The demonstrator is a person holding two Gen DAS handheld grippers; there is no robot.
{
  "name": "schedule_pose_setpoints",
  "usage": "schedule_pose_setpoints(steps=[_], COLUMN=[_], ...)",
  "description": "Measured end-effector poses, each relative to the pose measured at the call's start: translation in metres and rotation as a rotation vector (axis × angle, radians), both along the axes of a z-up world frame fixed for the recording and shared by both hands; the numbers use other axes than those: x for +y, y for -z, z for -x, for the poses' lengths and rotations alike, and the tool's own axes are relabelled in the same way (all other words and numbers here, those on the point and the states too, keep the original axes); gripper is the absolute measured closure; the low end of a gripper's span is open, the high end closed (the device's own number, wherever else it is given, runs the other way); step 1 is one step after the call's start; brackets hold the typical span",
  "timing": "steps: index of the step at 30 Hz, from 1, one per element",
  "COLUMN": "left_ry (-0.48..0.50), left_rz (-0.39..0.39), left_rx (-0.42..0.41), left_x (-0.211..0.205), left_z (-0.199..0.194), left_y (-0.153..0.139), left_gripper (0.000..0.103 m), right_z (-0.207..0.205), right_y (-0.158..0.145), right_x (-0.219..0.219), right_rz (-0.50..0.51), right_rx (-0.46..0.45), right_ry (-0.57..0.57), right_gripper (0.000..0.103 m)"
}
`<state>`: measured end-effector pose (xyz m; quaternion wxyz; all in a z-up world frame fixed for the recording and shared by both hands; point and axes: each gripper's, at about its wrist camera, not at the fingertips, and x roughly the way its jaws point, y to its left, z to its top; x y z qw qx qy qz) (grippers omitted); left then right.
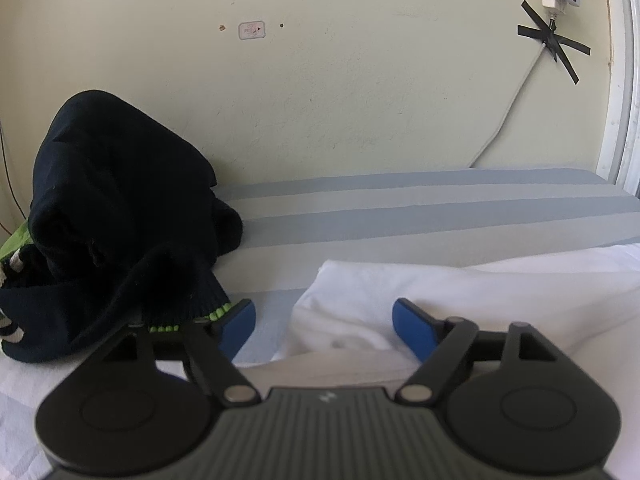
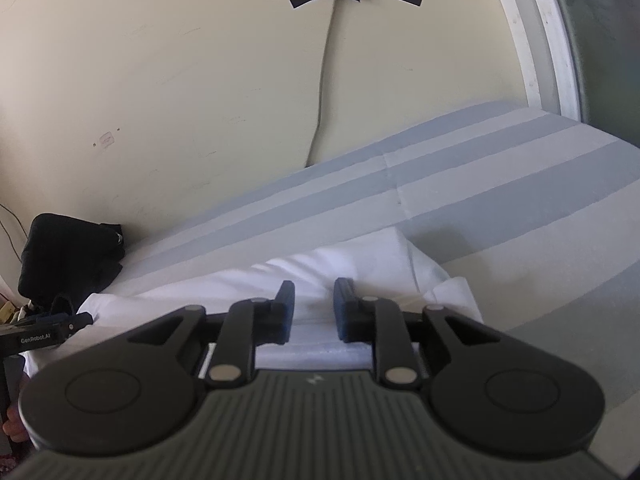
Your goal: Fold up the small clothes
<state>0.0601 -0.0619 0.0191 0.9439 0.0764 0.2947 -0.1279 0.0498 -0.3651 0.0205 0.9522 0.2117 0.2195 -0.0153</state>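
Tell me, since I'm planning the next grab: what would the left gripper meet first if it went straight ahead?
Probably the white garment, lying just beyond the open left gripper; depth is hard to judge.

This looks like a bedroom in a home, though the fisheye views show only one corner. A mattress under a sheet with grey and pale blue stripes [image 2: 500, 184] runs along a scuffed cream painted wall [image 1: 360, 92]. A white cable [image 1: 508, 112] is fixed to it with crossed strips of black tape [image 1: 554, 46], beside a white door frame [image 1: 618, 92].
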Motion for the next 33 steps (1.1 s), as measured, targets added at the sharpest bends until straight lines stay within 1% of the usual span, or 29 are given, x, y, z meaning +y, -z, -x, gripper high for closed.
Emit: schedule_pose_setpoints(steps=[4, 7, 9, 11, 15, 16, 20, 24, 28, 33], left_ry=[-0.001, -0.004, -0.009, -0.014, -0.004, 0.001, 0.017, 0.01, -0.006, -0.008], left_rz=[0.0, 0.003, 0.004, 0.002, -0.013, -0.021, -0.047, -0.055, -0.045, -0.046], left_rx=[0.0, 0.001, 0.0, -0.007, -0.05, -0.063, -0.097, -0.078, -0.053, -0.053], left_x=[-0.001, -0.001, -0.001, -0.001, -0.005, -0.006, -0.012, -0.013, -0.01, -0.009], left_z=[0.001, 0.0, 0.001, 0.002, 0.008, 0.011, 0.016, 0.013, 0.008, 0.008], left_y=[-0.001, -0.001, -0.002, -0.004, -0.008, -0.009, -0.011, -0.011, -0.011, -0.011], left_gripper=[0.023, 0.017, 0.014, 0.006, 0.002, 0.0, 0.0, 0.0, 0.0, 0.0], right_z=[0.0, 0.002, 0.002, 0.001, 0.0, -0.001, 0.0, 0.002, 0.003, 0.004], right_y=[0.001, 0.0, -0.001, -0.001, -0.003, -0.003, -0.002, -0.001, -0.001, 0.0], right_x=[-0.002, -0.004, -0.006, -0.004, 0.001, 0.001, 0.003, 0.003, 0.003, 0.003], right_rz=[-0.002, -0.014, -0.024, -0.022, -0.001, 0.004, 0.008, -0.007, -0.015, -0.018], right_rx=[-0.002, -0.004, -0.007, -0.009, -0.008, -0.008, -0.017, -0.034, -0.045, -0.054], right_ry=[-0.005, -0.014, -0.03, -0.046, -0.078, -0.082, -0.096, -0.104, -0.104, -0.101], right_gripper=[0.075, 0.071, 0.064, 0.058, 0.047, 0.046, 0.04, 0.035, 0.034, 0.034])
